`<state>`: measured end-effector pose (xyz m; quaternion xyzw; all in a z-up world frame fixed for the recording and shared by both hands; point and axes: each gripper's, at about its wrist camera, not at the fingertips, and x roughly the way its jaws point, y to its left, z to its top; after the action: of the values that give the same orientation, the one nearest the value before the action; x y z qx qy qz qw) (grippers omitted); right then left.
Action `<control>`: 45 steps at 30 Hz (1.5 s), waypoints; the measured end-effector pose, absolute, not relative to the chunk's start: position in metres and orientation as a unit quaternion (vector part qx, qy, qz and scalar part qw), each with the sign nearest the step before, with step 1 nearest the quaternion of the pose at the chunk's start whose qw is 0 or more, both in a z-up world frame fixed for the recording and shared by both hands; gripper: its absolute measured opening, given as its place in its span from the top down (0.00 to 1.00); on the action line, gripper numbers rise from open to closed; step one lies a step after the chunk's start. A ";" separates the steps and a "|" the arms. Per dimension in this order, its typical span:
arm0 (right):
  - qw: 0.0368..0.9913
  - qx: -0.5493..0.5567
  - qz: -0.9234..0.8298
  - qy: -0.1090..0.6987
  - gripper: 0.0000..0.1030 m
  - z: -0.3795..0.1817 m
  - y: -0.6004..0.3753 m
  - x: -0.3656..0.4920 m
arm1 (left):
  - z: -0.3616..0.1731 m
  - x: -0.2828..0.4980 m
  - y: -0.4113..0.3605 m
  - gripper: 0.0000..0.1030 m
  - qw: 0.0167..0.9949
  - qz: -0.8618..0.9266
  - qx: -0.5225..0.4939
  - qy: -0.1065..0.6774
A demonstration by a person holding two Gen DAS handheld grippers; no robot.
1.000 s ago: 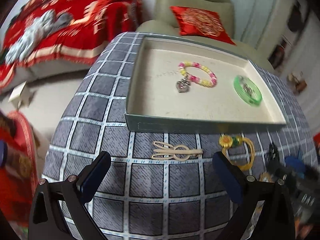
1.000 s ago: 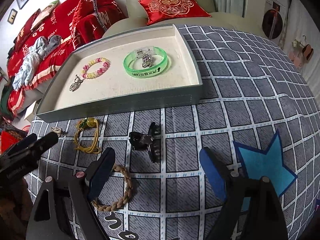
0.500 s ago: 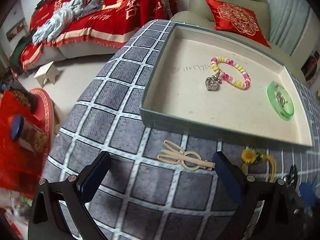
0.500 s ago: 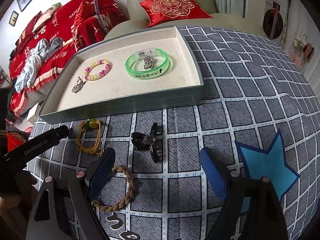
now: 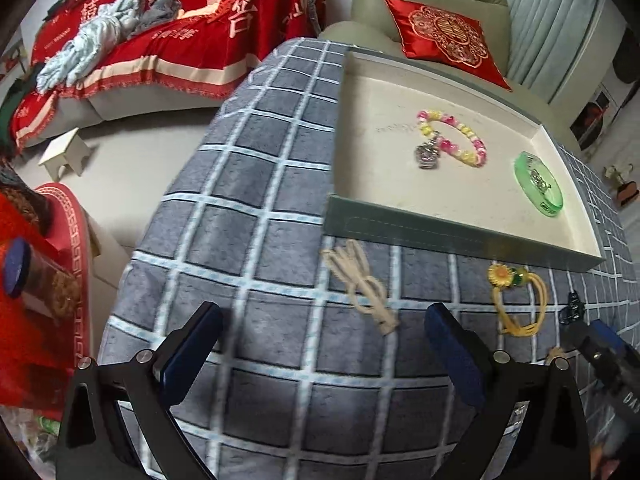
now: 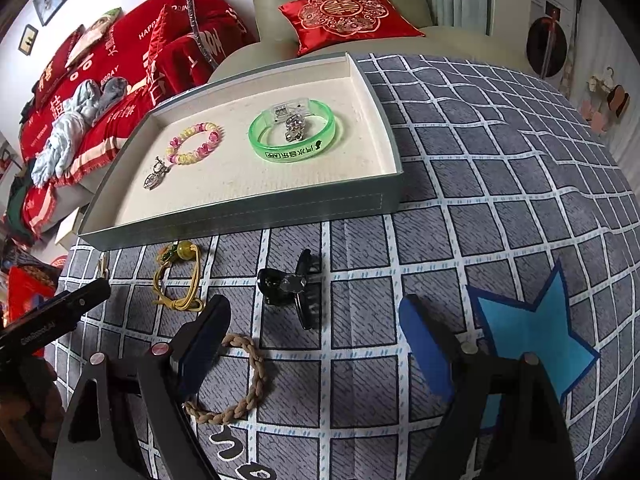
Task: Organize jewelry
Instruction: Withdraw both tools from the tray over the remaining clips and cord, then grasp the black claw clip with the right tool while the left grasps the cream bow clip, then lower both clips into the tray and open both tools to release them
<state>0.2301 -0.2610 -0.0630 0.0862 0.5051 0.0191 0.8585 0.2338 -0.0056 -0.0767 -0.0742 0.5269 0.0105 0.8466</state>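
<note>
A shallow grey-green tray [image 5: 460,236] [image 6: 248,216] holds a pink-and-yellow bead bracelet [image 5: 452,136] [image 6: 194,143] and a green bangle [image 5: 538,188] [image 6: 292,136]. On the checked cloth in front of it lie a beige hair clip [image 5: 362,284], a yellow hair tie with a flower [image 5: 516,300] [image 6: 178,280], a black claw clip [image 6: 292,288] and a braided tan band [image 6: 236,380]. My left gripper [image 5: 320,344] is open and empty, just short of the beige clip. My right gripper [image 6: 312,336] is open and empty, just short of the claw clip.
A blue star patch [image 6: 532,328] lies at the right of the cloth. A red-covered sofa [image 5: 168,28] and an armchair with a red cushion [image 6: 348,12] stand behind the table. The table edge [image 5: 132,256] drops off to the left.
My left gripper has swung left, so the beige clip now sits right of centre between its fingers. The right gripper has edged a little closer to the claw clip.
</note>
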 end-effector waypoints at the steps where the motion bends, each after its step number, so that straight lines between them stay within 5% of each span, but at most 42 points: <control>1: 0.859 0.083 0.019 0.505 0.14 -0.063 -0.260 0.231 | -0.077 0.235 -0.009 0.00 0.848 0.011 -0.072 0.526; 6: 0.861 0.054 0.013 0.506 0.15 -0.065 -0.252 0.240 | -0.074 0.238 -0.022 0.12 0.851 0.015 -0.048 0.522; 9: 0.863 0.024 0.004 0.505 0.27 -0.067 -0.244 0.242 | -0.072 0.235 -0.025 0.22 0.856 0.005 -0.042 0.515; 13: 0.865 0.002 0.001 0.502 0.43 -0.065 -0.238 0.240 | -0.068 0.230 -0.030 0.57 0.864 -0.022 -0.024 0.502; 14: 0.865 0.002 0.001 0.502 0.53 -0.064 -0.238 0.239 | -0.067 0.228 -0.032 0.63 0.866 -0.030 -0.017 0.499; 15: 0.865 0.002 0.001 0.501 0.69 -0.063 -0.238 0.238 | -0.067 0.226 -0.034 0.63 0.867 -0.033 -0.011 0.497; 18: 0.866 0.004 0.002 0.500 0.74 -0.060 -0.239 0.235 | -0.066 0.220 -0.029 0.66 0.871 -0.059 -0.021 0.487; 45: 0.879 0.092 0.078 0.461 0.75 0.007 -0.235 0.270 | 0.006 0.245 -0.031 0.67 0.898 -0.178 -0.019 0.402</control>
<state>0.2697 -0.2346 0.0072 0.0918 0.4607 0.0780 0.8793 0.2450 -0.0307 0.0063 -0.0188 0.4021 -0.1785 0.8978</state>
